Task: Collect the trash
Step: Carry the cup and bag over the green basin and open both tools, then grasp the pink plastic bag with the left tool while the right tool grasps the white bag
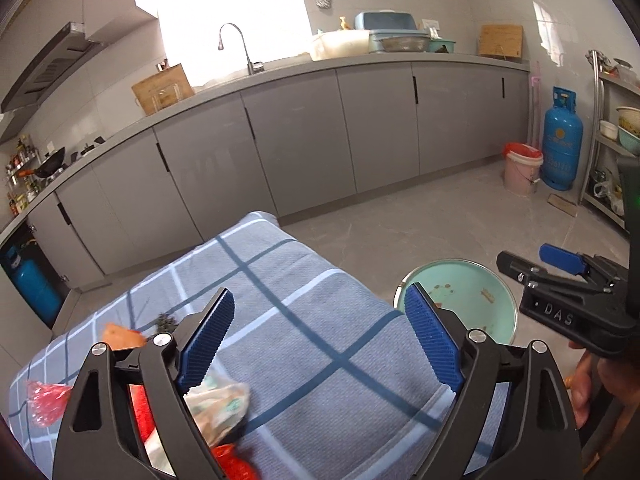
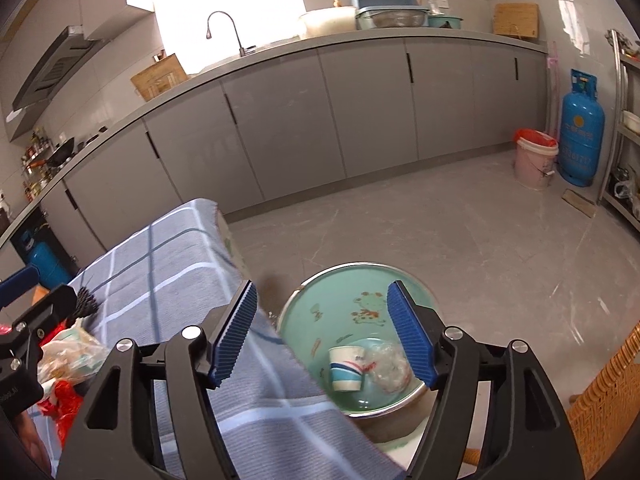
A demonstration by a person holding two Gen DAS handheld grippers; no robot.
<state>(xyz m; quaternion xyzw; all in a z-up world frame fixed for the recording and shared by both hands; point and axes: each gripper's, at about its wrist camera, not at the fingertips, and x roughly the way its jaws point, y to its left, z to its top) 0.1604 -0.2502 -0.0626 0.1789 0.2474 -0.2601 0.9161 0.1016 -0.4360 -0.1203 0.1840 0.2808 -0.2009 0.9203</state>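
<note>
Left wrist view: the left claw (image 1: 320, 344) stands wide open, blue pads spread, nothing between them but the checked cloth (image 1: 304, 296) over the counter. Low by its left finger lies the trash: a crumpled pale wrapper (image 1: 220, 404), red plastic (image 1: 44, 400) further left, more red at the bottom edge, an orange scrap (image 1: 120, 336) and a dark clump (image 1: 164, 320) behind. The wrapper's long axis runs roughly left to right. Off to the right sits the green basin (image 1: 472, 300) on the floor, and above it the right claw (image 1: 536, 264), carried by a hand (image 1: 584, 384).

Right wrist view: the right claw (image 2: 320, 336) is open too, gripping nothing, hanging over the cloth's edge and the basin (image 2: 320, 304). Down in the basin lies a paper cup (image 2: 346, 368), standing a little tilted, mouth up and leaning left, touching a clear crumpled wrapper (image 2: 390, 364) to its right. At far left, the left claw (image 2: 36, 304) sits over the pale wrapper (image 2: 72, 352) and red plastic (image 2: 64, 408).
</note>
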